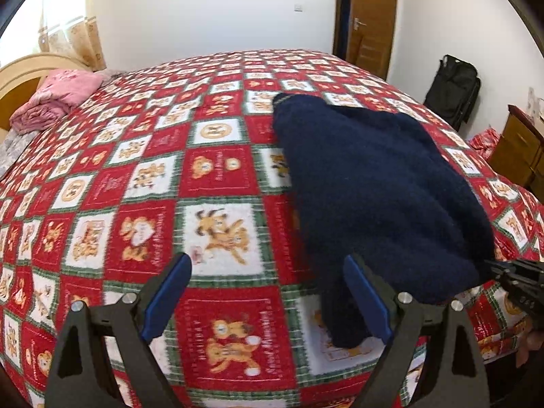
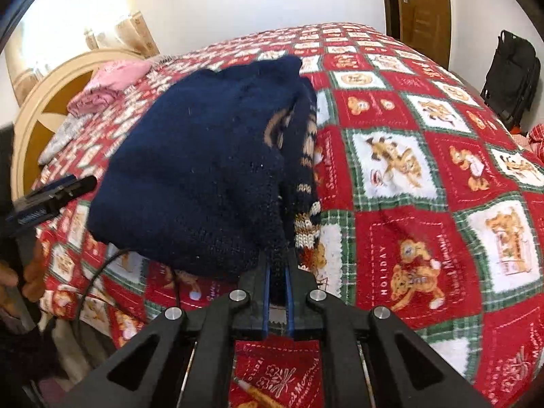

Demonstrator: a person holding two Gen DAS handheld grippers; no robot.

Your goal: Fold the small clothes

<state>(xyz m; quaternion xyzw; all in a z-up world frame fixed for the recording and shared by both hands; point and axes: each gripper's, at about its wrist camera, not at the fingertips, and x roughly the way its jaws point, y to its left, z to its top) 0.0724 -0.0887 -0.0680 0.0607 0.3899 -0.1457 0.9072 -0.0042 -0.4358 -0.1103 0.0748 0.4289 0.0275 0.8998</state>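
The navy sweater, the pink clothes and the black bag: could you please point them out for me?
navy sweater (image 2: 190, 170), right wrist view, middle of its knit back.
pink clothes (image 1: 61, 97), left wrist view, middle of the pile.
black bag (image 1: 454, 88), left wrist view, its front panel.

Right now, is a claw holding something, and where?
The right claw pinches the navy knitted sweater at its near edge. The left claw is open, holding nothing.

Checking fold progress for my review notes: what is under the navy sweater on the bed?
The navy sweater lies on the red checked blanket. Its patterned knit side peeks out beneath the folded-over top layer. The right gripper pinches its edge; the left gripper is open. Anything else underneath is covered.
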